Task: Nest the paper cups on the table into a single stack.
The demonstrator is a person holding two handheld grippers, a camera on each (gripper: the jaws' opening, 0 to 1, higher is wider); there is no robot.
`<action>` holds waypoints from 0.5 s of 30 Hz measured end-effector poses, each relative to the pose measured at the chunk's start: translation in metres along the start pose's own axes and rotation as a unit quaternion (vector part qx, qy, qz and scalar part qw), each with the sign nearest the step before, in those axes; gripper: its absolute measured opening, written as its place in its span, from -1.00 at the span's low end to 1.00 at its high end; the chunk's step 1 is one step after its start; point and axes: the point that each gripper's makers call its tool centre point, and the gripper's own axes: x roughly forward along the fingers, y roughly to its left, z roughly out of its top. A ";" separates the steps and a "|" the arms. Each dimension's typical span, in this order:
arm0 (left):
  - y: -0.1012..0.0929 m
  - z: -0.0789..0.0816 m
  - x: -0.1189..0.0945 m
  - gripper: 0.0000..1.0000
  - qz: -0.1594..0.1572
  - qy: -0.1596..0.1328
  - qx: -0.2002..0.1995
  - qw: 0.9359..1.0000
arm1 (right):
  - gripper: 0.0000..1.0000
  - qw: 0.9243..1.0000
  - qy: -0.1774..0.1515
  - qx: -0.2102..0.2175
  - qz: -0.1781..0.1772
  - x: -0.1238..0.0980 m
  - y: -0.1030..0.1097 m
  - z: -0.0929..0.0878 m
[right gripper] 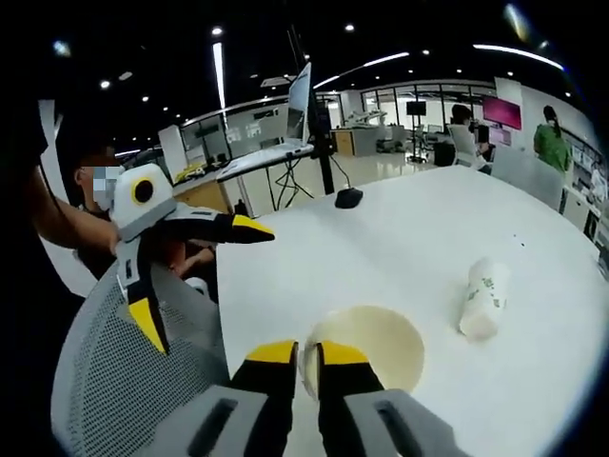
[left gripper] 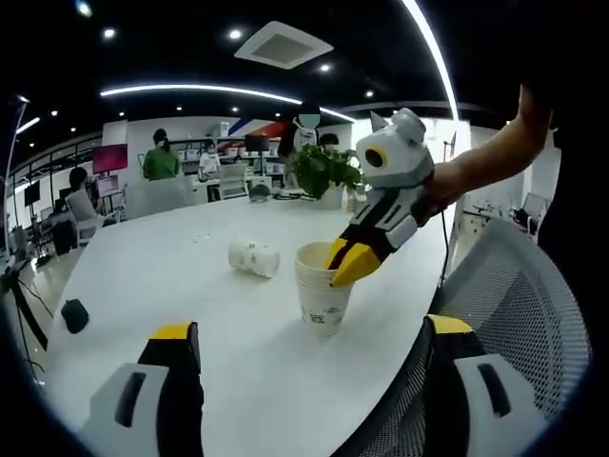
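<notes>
Gripping: the right gripper point(right gripper: 306, 367) has its yellow-tipped jaws pinched on the rim of the upright white paper cup with green print point(left gripper: 321, 290), one jaw inside the mouth and one outside, near the edge of the round white table point(left gripper: 171, 276).
Other hand: the left gripper point(left gripper: 306, 347) hangs with its jaws spread wide and nothing between them, just off the table edge beside a grey mesh office chair point(left gripper: 519, 305).
Where the rest lies: a second lot of white paper cups lying on their sides point(left gripper: 254, 257) rests farther in on the table, apart from the upright one; in the right gripper view it looks like one long roll, so I take it for several already nested, though I cannot count them.
Key relation: from the held cup the lying cups sit beyond and to one side, long axis flat along the tabletop and roughly crosswise to the right gripper's jaws. The free left gripper is my guess for fetching them.
Materials: thin matte paper with rolled rims that would crush under a hard squeeze; smooth, slippery-looking tabletop; a small black mouse point(left gripper: 74, 314) lies well off to the side.
</notes>
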 end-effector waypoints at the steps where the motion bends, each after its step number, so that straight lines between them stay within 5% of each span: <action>1: 0.000 0.000 0.000 0.93 0.000 0.000 0.000 1.000 | -0.81 1.000 -0.001 -0.002 0.000 0.000 0.001 0.000; 15: 0.000 0.001 -0.001 0.94 -0.001 -0.004 0.000 1.000 | -0.70 0.999 -0.034 -0.002 -0.012 -0.026 -0.012 0.034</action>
